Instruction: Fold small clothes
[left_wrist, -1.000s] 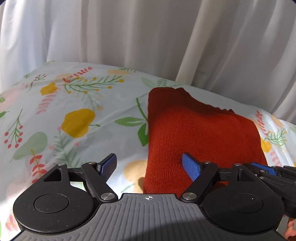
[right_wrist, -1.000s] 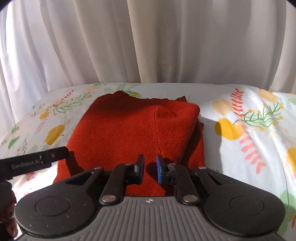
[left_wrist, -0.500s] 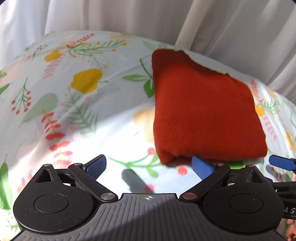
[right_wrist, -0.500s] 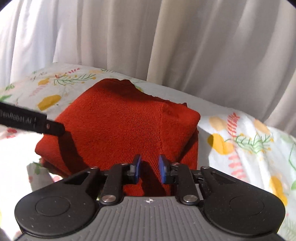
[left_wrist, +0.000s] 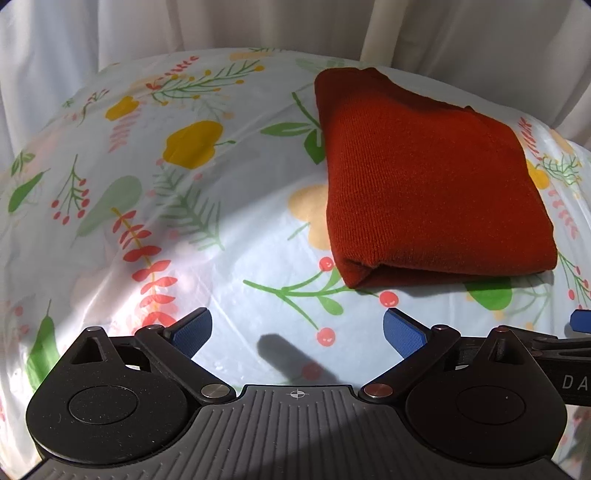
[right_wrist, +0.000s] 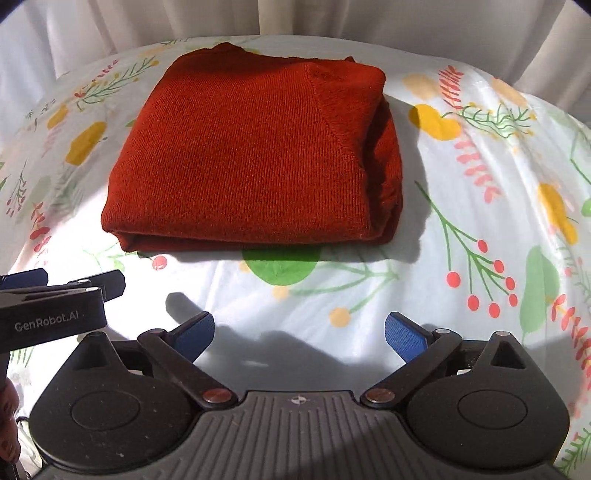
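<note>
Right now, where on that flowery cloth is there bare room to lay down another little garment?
Bare cloth lies left of the folded red sweater, across the floral tablecloth toward the white curtain, and on its right. The near strip is crowded: both open hand-held grippers, left and right, hover there.

My folded knit garment (right_wrist: 243, 155) is a plain rust red. It lies on a pale sheet (right_wrist: 461, 192) printed with yellow fruits, green leaves and red berries (white curtain (left_wrist: 184, 26) behind), and my tongs are black with blue pads (right_wrist: 404, 338).
</note>
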